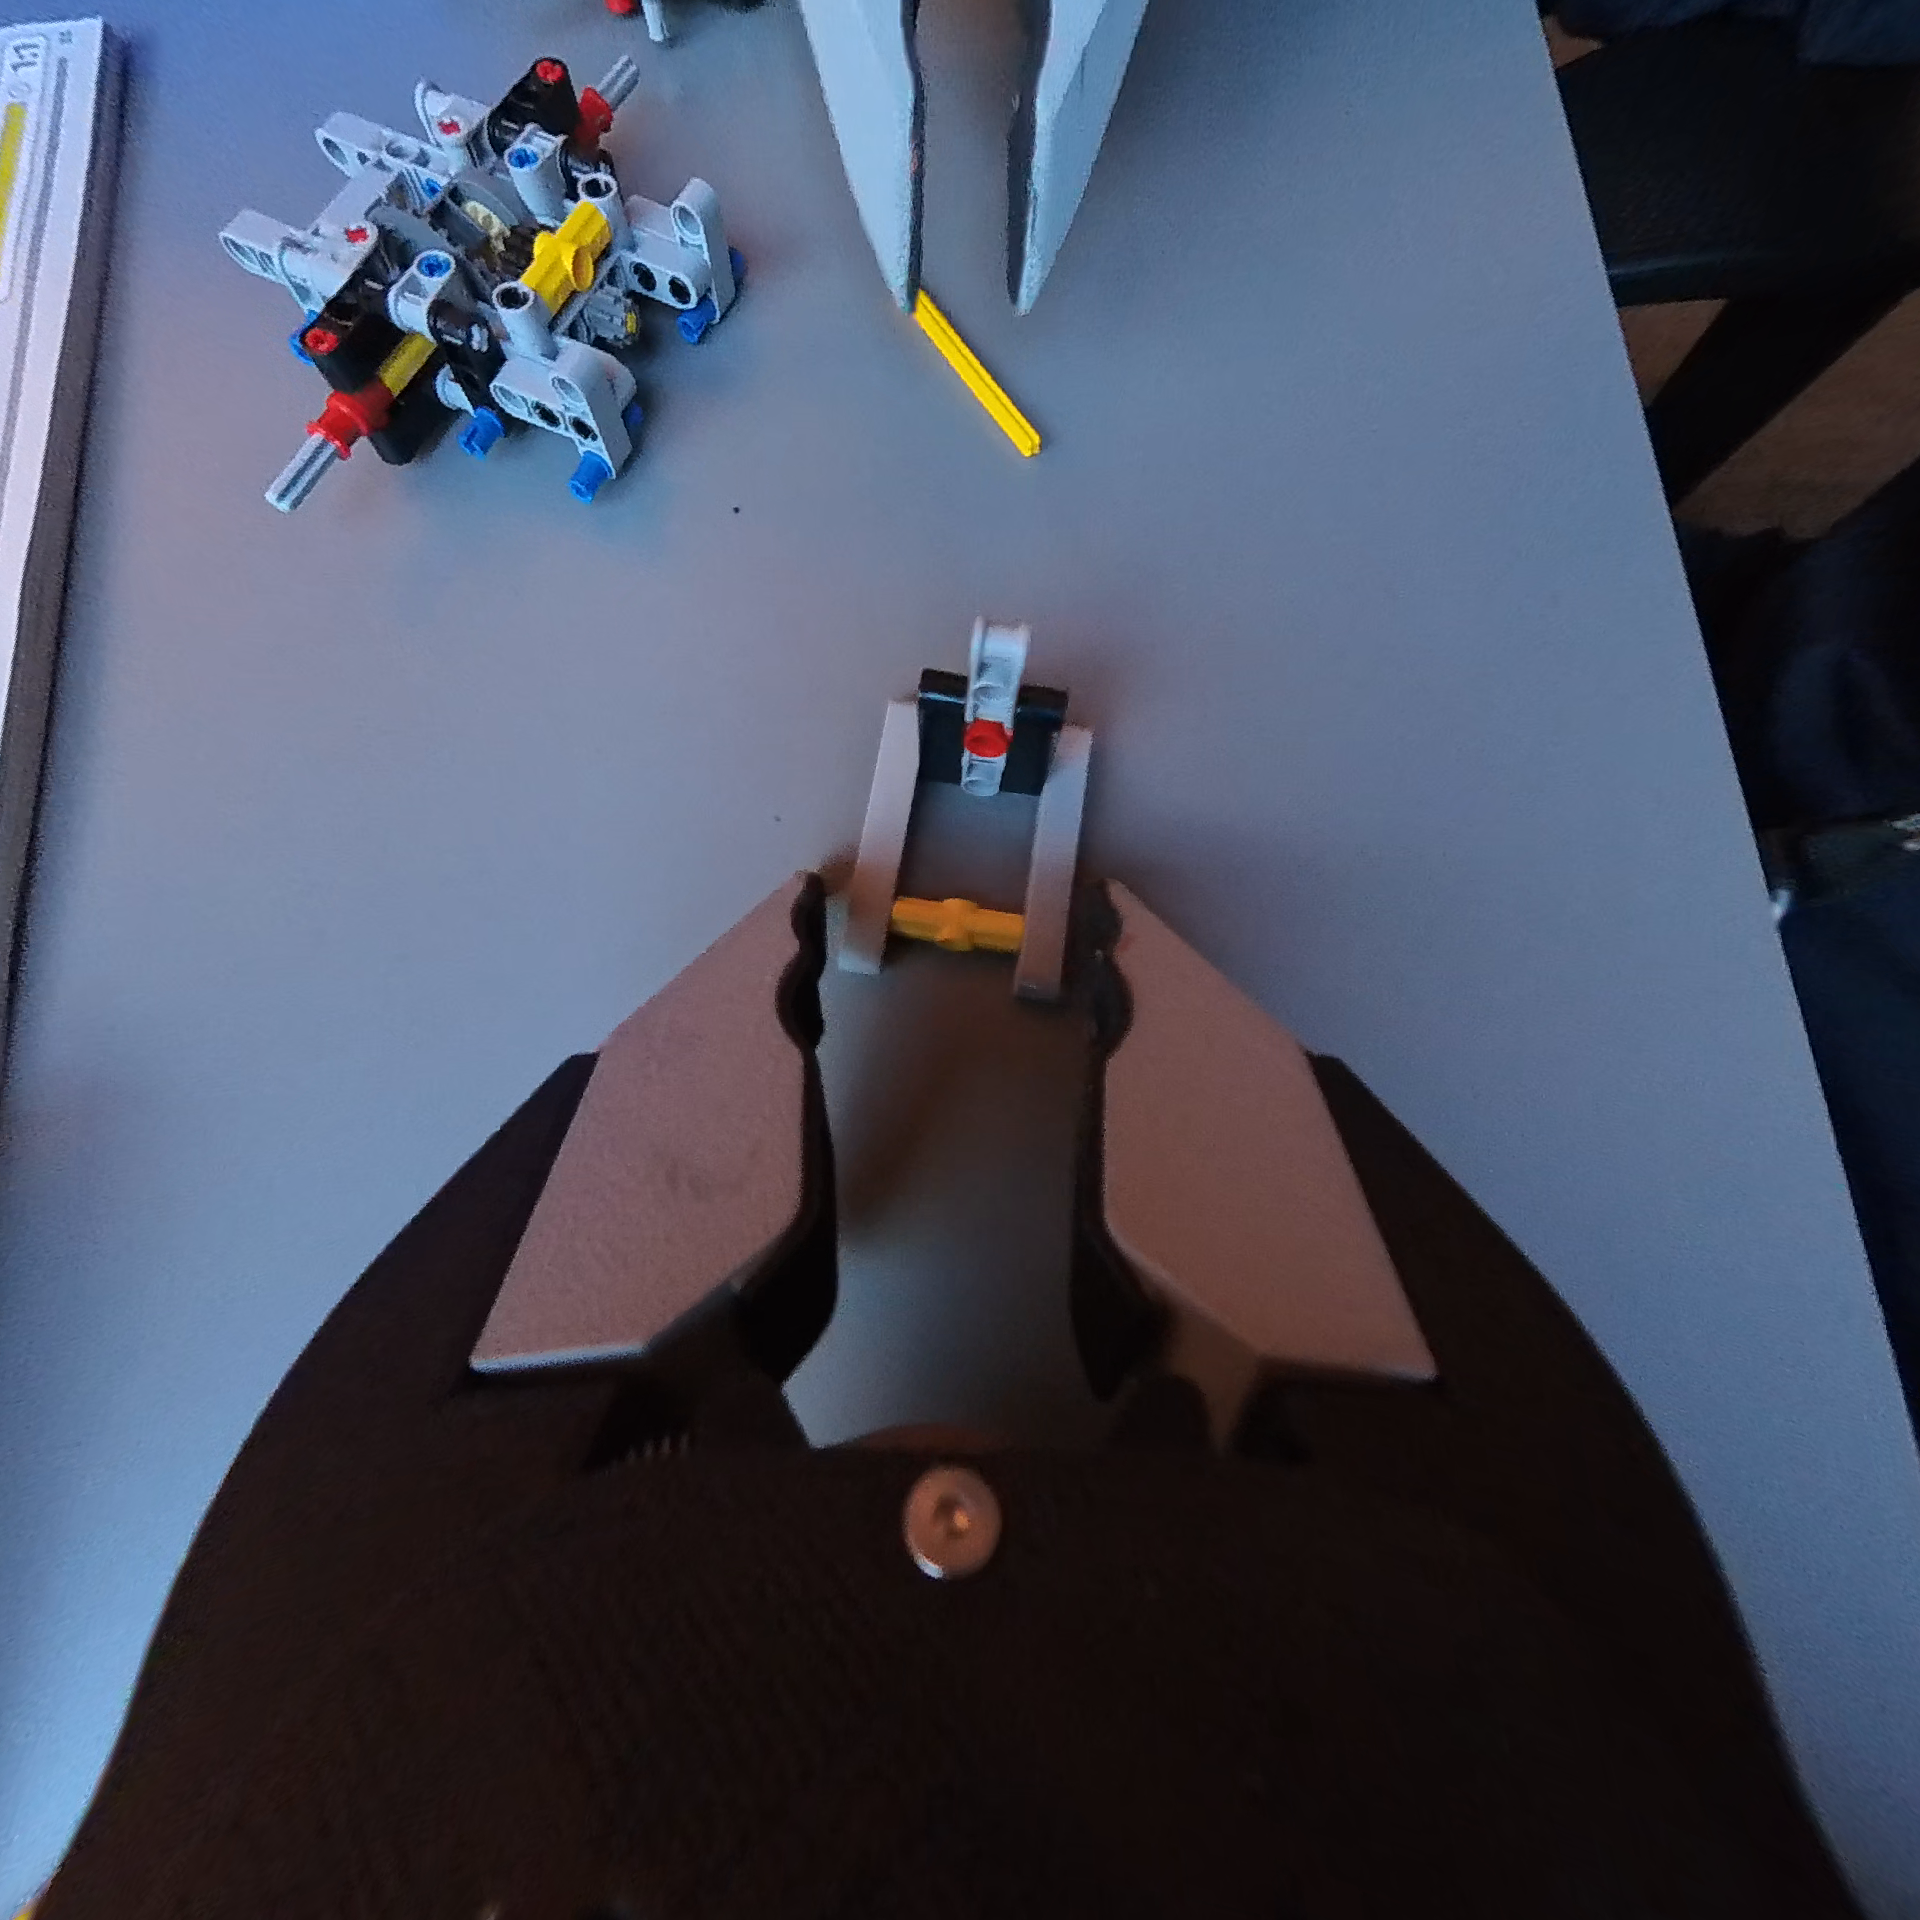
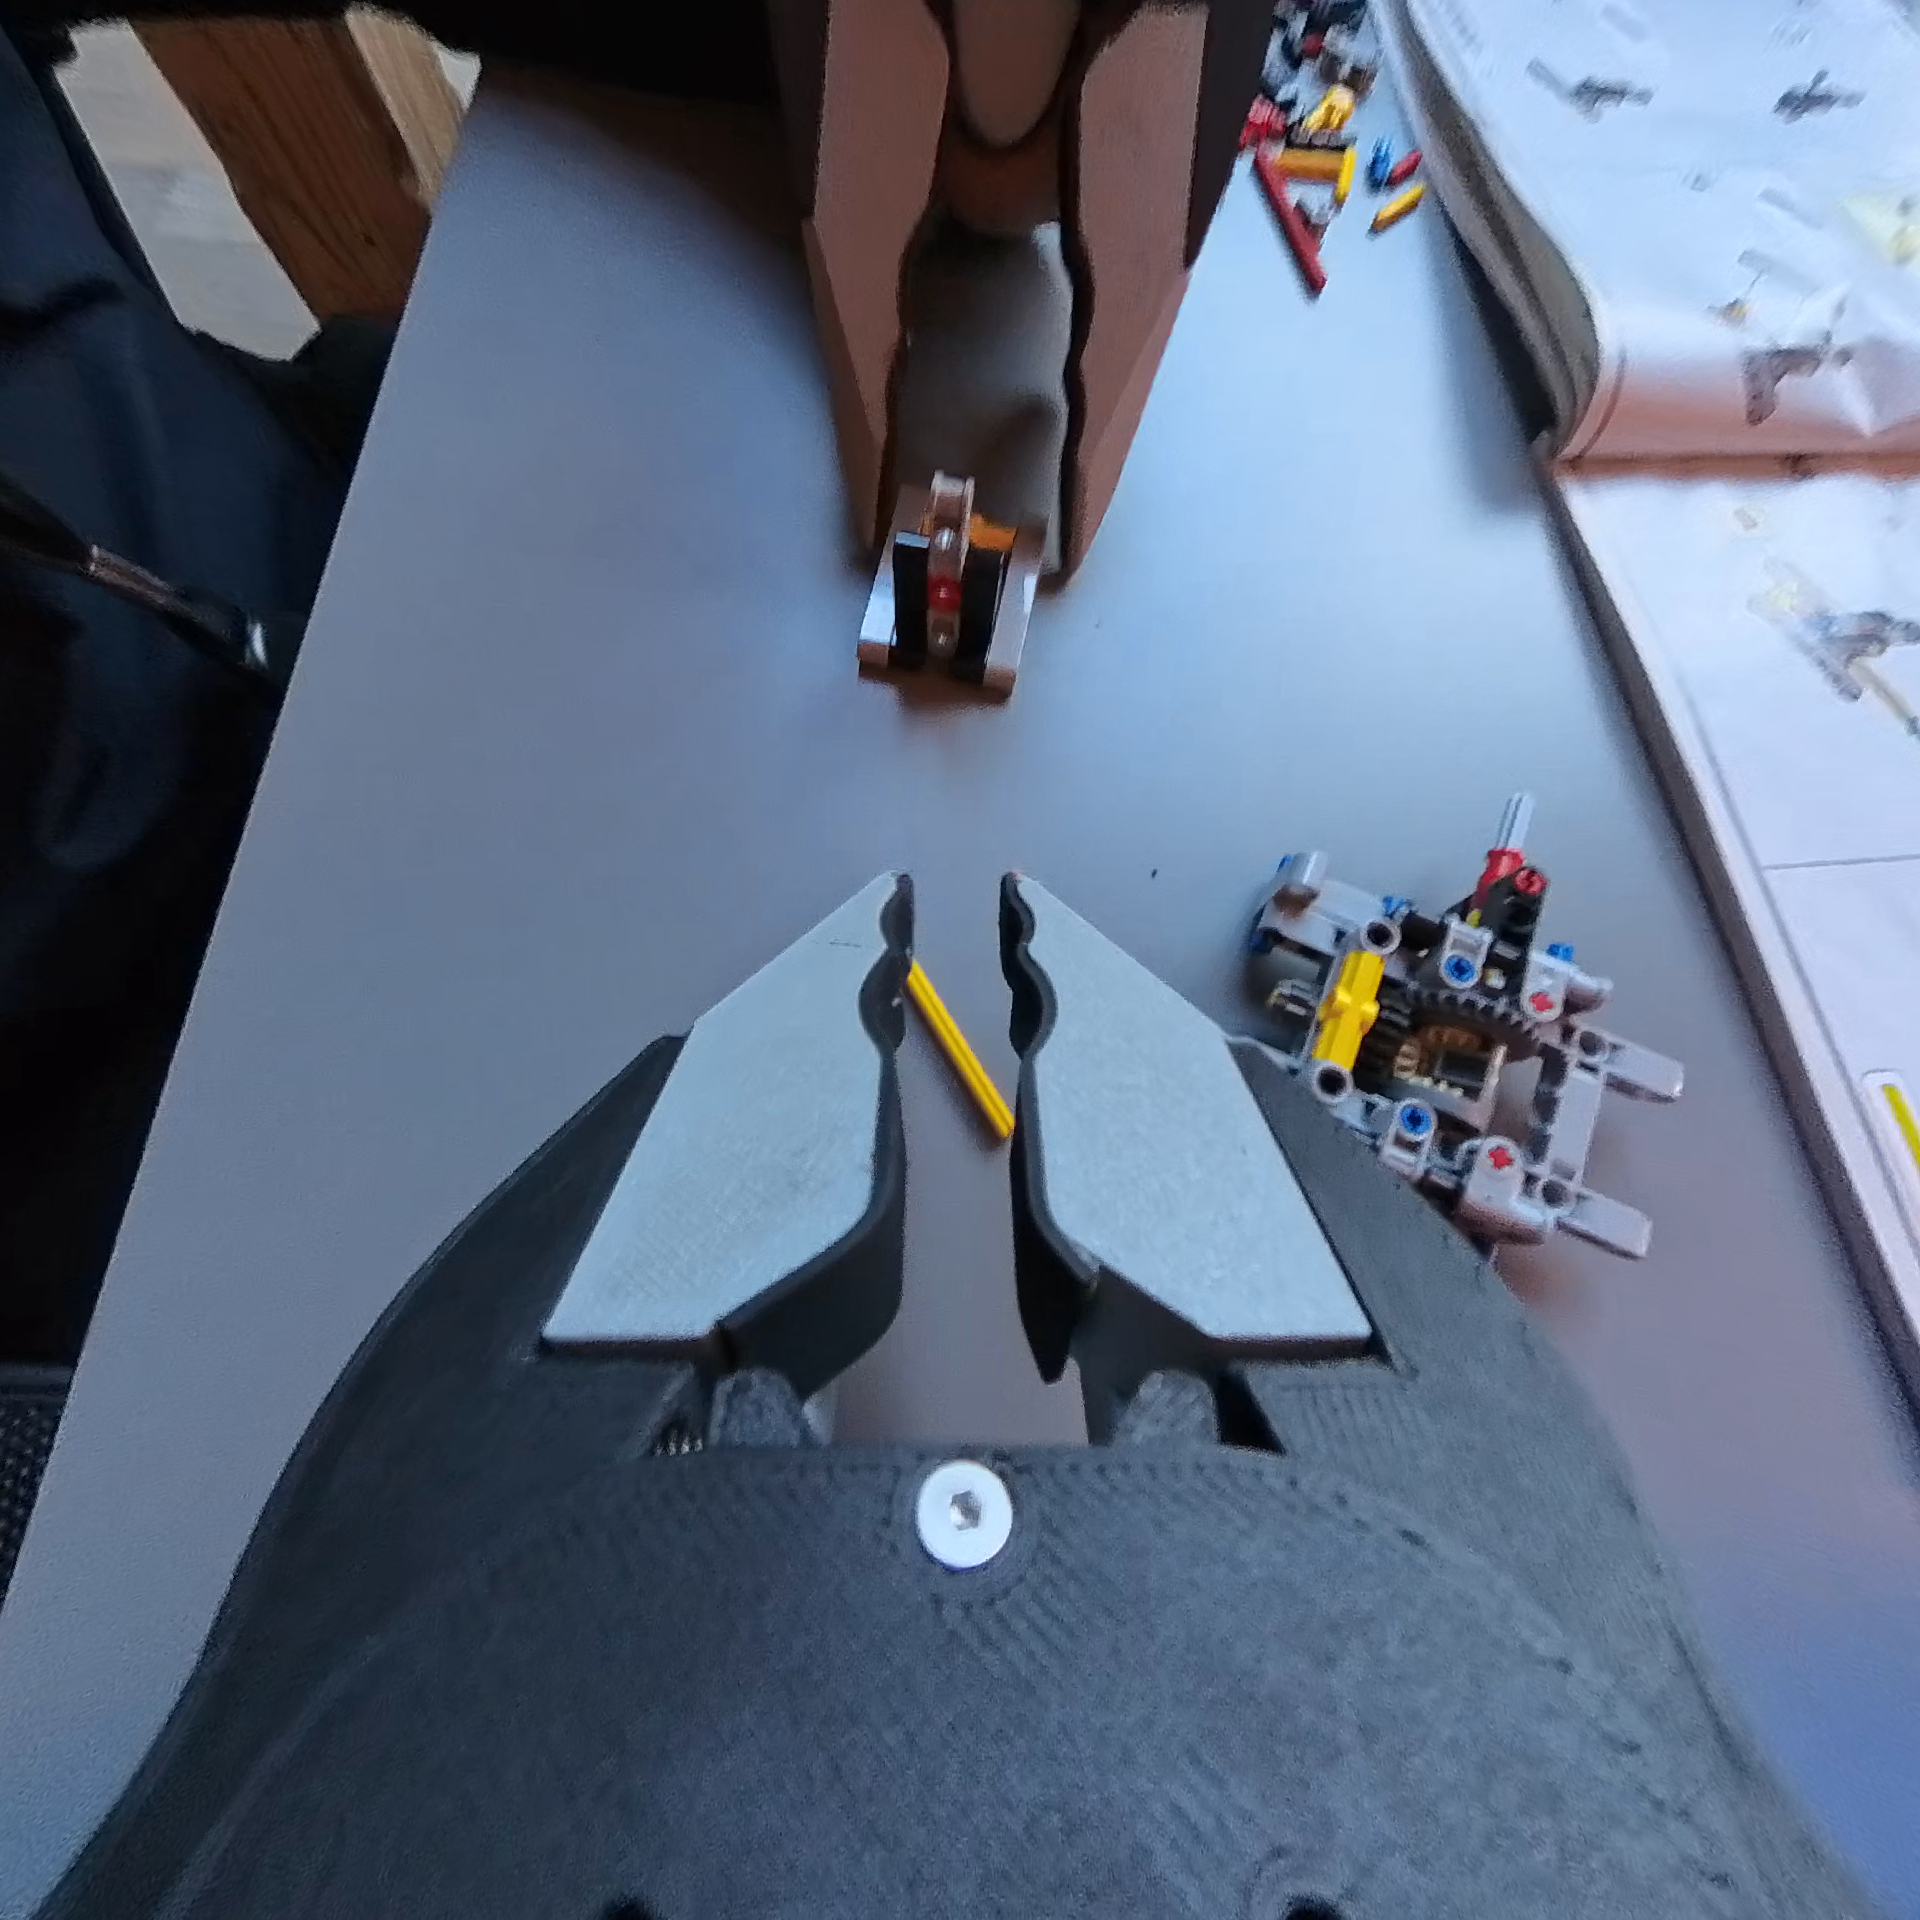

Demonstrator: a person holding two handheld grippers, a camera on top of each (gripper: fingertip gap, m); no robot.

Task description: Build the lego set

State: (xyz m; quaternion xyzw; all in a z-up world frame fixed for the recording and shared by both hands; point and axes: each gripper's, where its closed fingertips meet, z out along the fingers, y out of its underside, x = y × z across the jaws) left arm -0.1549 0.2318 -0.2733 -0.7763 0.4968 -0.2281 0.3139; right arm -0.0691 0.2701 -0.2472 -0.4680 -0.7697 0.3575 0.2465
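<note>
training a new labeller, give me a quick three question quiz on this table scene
1. True or false: the yellow rod lies on the table between the right claw's parted fingers.
2. What colour is the pin across the small frame at the left claw?
3. The big brick assembly is: A) in a claw B) on the table C) on the booklet.
Key: 1 true; 2 yellow; 3 B.
</note>
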